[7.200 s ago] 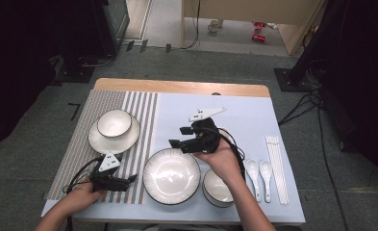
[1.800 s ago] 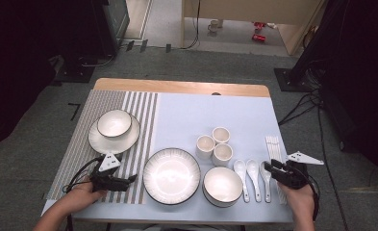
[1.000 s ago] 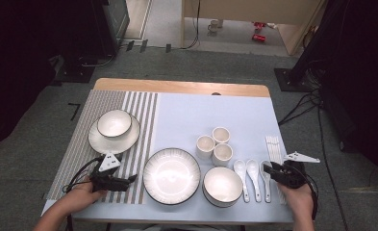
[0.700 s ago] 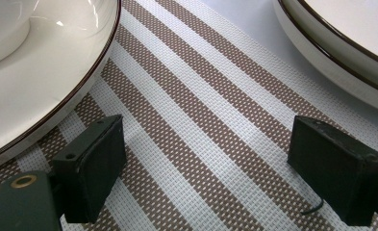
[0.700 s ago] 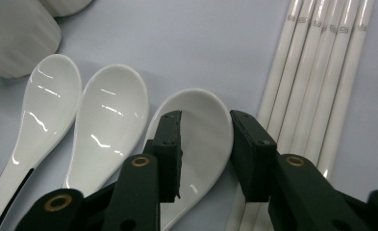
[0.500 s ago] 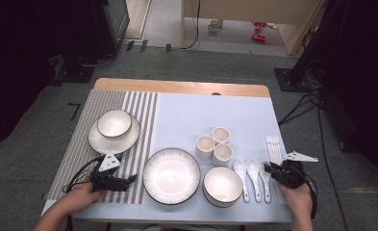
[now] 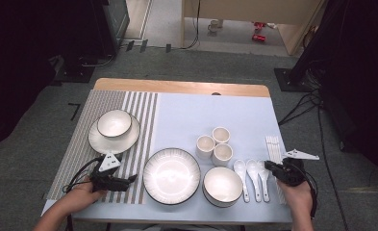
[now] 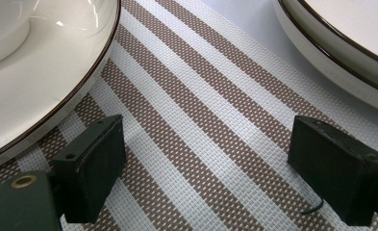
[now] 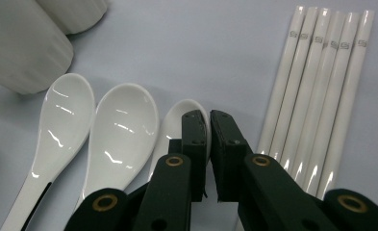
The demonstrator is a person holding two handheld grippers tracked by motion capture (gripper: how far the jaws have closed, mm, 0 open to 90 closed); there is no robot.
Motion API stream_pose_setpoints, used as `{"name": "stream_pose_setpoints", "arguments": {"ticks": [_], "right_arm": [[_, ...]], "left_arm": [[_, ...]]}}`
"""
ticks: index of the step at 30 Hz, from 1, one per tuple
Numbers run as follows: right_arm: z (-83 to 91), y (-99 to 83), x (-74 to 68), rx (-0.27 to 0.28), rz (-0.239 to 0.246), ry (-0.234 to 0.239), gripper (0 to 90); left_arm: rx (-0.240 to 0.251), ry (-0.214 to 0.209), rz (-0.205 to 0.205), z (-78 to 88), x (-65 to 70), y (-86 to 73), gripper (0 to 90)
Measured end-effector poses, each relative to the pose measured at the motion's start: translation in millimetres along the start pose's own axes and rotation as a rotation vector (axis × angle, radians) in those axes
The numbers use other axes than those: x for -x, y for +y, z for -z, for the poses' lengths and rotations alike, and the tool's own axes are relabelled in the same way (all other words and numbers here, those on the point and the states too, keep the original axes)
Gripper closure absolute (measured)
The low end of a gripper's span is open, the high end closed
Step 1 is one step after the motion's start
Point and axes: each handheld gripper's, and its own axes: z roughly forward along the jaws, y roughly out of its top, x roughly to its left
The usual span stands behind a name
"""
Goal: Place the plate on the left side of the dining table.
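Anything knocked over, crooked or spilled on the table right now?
Nothing stands out. The three spoons lie side by side, the chopsticks sit in a neat row, and the three cups stand upright in a cluster. No spills on the blue cloth. The right gripper sits over the rightmost spoon, jaws nearly shut.

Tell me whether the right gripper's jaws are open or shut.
Nearly shut: the right gripper has just been closing; a thin slit remains between its jaws over the rightmost spoon, nothing visibly clamped.

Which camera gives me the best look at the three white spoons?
The right gripper view: the spoons lie close up, side by side, bowls glossy, the nearly shut right tool above the third spoon. The high view shows the same spoons small, between the bowl and the chopsticks.
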Motion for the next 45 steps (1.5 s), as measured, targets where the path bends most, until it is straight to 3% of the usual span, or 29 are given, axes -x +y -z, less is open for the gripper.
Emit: {"name": "stream_pose_setpoints", "arguments": {"ticks": [4,11,30,37,45], "right_arm": [[-2.2,3.2,2.7,0.000,-0.003,-0.005,85.5],[-6.1,11.9,5.5,0.023,0.034,-0.008,85.5],[-25.9,32.3,24.3,0.015,0.036,-0.006,84.5],[-24.5,28.3,25.1,0.016,-0.008,0.006,76.1],[-22.8,23.5,21.9,0.015,-0.011,0.013,67.4]], "left_arm": [[0.000,0.000,0.000,0.0,0.0,0.0,13.0],[0.000,0.000,0.000,0.0,0.0,0.0,13.0],[0.000,0.000,0.000,0.0,0.0,-0.1,13.0],[0.000,0.000,0.000,0.0,0.1,0.0,13.0],[0.000,0.000,0.000,0.0,0.1,0.0,13.0]]}}
